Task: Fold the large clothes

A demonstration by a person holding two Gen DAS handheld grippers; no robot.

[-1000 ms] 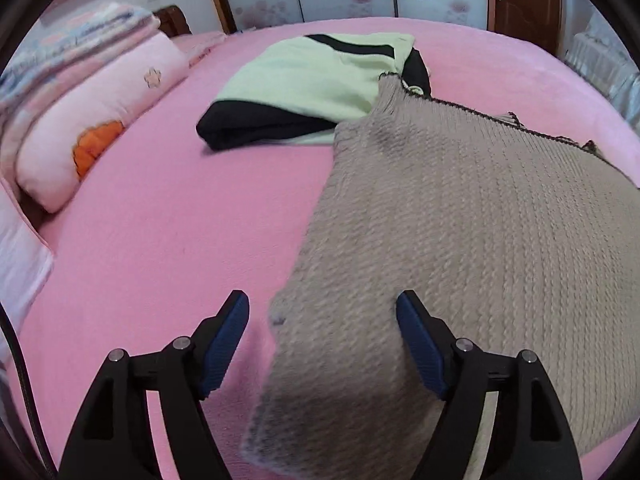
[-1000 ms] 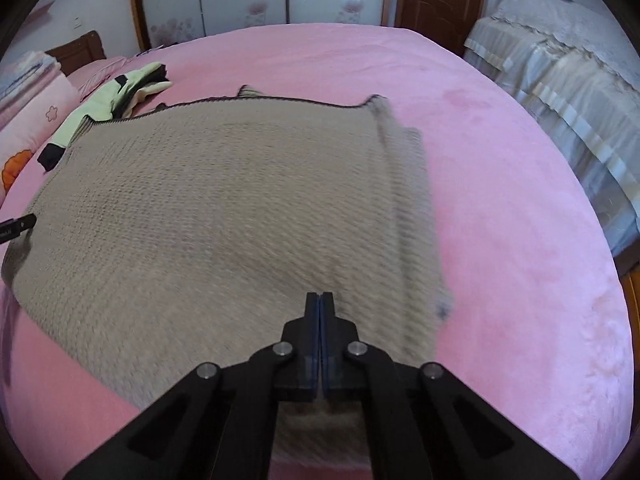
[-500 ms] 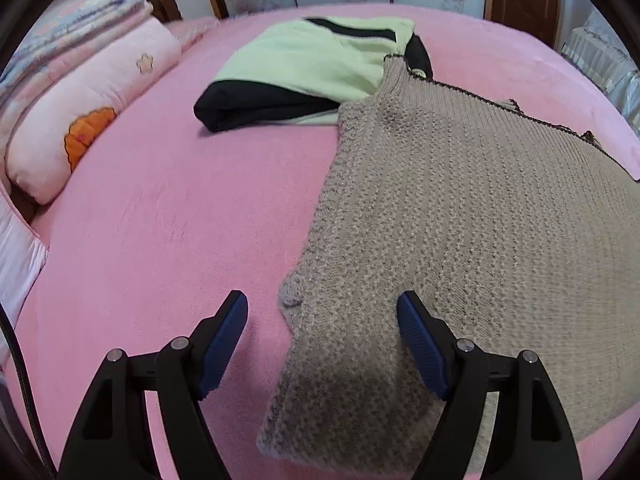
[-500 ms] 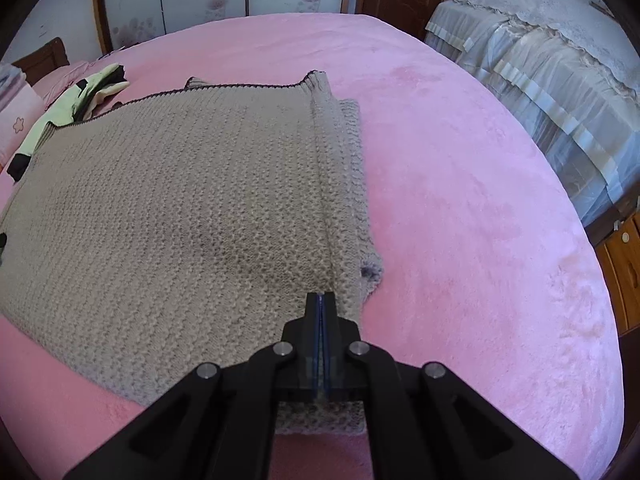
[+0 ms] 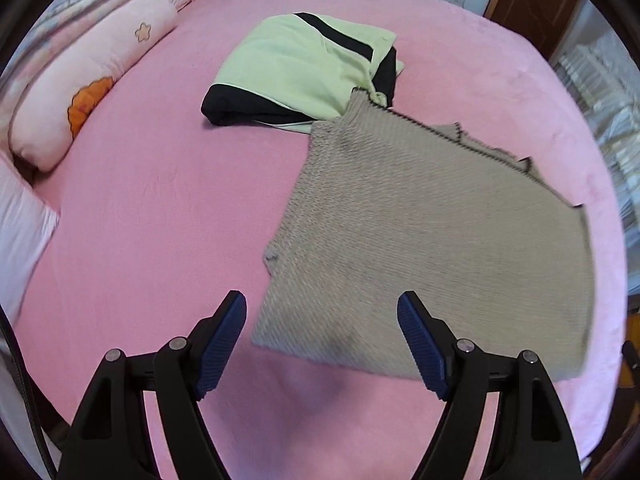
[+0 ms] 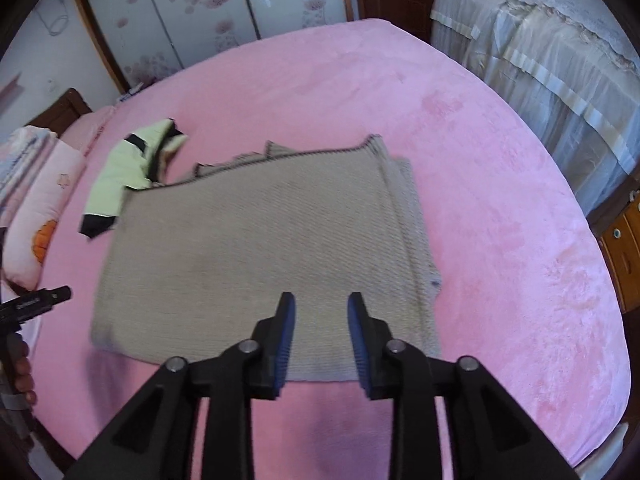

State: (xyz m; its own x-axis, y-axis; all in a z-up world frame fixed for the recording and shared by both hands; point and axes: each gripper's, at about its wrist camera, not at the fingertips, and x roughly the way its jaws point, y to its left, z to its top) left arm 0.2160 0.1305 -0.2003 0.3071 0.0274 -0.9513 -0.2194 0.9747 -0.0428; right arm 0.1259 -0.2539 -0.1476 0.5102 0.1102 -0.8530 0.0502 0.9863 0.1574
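Note:
A large taupe knitted sweater (image 5: 432,240) lies flat on the pink bed, folded into a rough rectangle; it also shows in the right wrist view (image 6: 264,248). My left gripper (image 5: 322,346) is wide open and empty, held above the sweater's near left corner. My right gripper (image 6: 321,340) is open and empty, held above the sweater's near edge. A folded light-green and black garment (image 5: 304,72) lies beyond the sweater, touching its far corner; it also shows in the right wrist view (image 6: 132,168).
The pink bed (image 5: 152,184) fills both views. Pink pillows (image 5: 84,84) and folded bedding lie along the left. A lace-covered bed (image 6: 552,64) and a wooden cabinet (image 6: 624,248) stand to the right. Wardrobe doors (image 6: 224,12) are behind.
My right gripper has opened and let go of the sweater. Both grippers have risen and pulled back from it. The sweater now rests flat on the bed.

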